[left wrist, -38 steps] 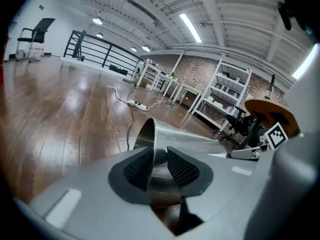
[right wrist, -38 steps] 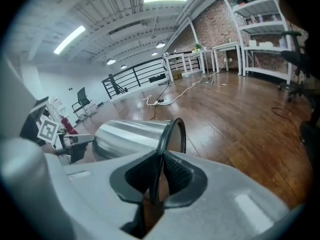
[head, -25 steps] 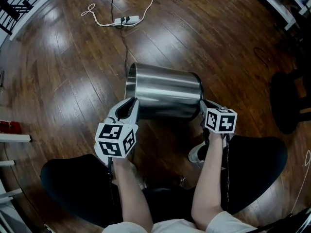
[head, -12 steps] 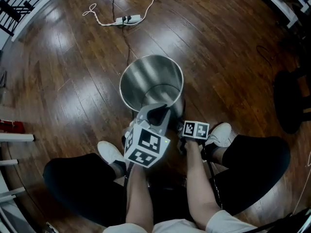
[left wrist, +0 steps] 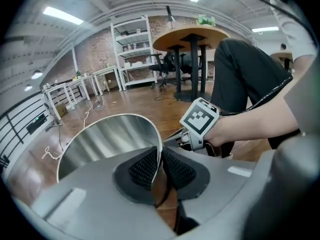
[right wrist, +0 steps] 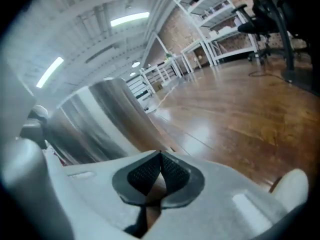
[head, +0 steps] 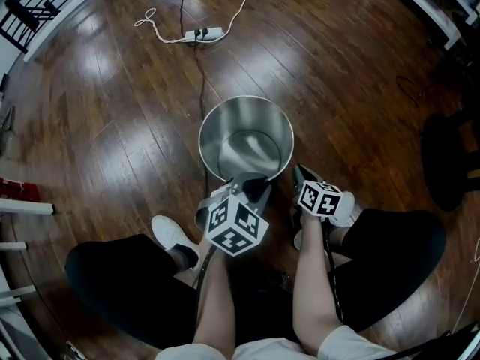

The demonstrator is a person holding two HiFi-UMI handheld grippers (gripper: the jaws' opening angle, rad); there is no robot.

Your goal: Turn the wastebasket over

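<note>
The wastebasket [head: 212, 130] stands mouth-up just ahead of both tools, the left tool [head: 251, 181] clamped on its near rim, the right tool [head: 301, 177] closed, seemingly on nothing, beside its wall.

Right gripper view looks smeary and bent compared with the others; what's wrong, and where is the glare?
Right gripper view: soft and smeared, the shiny steel wastebasket streaked, room lines bowed by the wide lens. Left gripper view: sharper, pale bands of reflected light inside the wastebasket. Head view: crisp, white glare patches on the dark wooden floor.
</note>
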